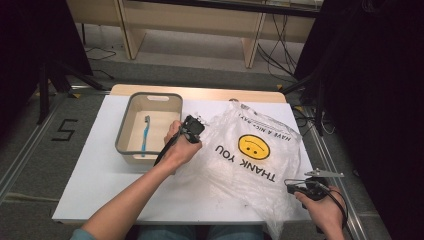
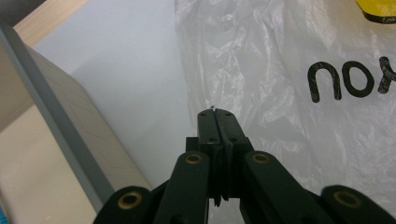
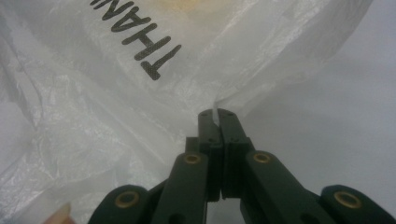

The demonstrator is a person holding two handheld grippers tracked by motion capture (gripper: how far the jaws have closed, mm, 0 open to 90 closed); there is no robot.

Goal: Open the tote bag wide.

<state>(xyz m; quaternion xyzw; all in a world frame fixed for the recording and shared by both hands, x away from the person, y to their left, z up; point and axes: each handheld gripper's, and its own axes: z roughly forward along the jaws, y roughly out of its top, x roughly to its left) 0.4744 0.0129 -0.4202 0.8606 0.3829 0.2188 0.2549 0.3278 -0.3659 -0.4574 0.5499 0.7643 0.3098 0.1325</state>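
A: Fingers, left gripper (image 2: pixel 218 113): we are seeing both black jaws pressed together, tips at the left edge of the plastic bag (image 2: pixel 289 88). A speck of film may be sitting between the tips; we cannot tell whether they are truly gripping.

B: Fingers, right gripper (image 3: pixel 218 113): jaws are meeting too, and here a thin tab of the bag (image 3: pixel 154 93) is standing up between the tips. We are entering that one as clamped on the bag.

A: Item, plastic bag (image 1: pixel 250 150): white, crinkled, printed with a yellow smiley and "THANK YOU", lying across the right half of the white table (image 1: pixel 95 175), its near end hanging over the table's front edge. In the high view, our left gripper (image 1: pixel 196 126) is sitting at its far-left edge and our right gripper (image 1: pixel 295 187) at its near-right corner.

B: Item, bin (image 1: pixel 131 146): grey rim, just left of the bag, with a blue toothbrush (image 1: pixel 145 134) lying inside.

A: Judgement on the step: we are working to spread or open the bag. We are advising a check of the left pinch first, since thin film slips easily.

B: Agreed. Then we are drawing the two grippers apart slowly and evenly, keeping the pull low and gentle so the film is not tearing at the right tab, and keeping the left hand away from the bin.
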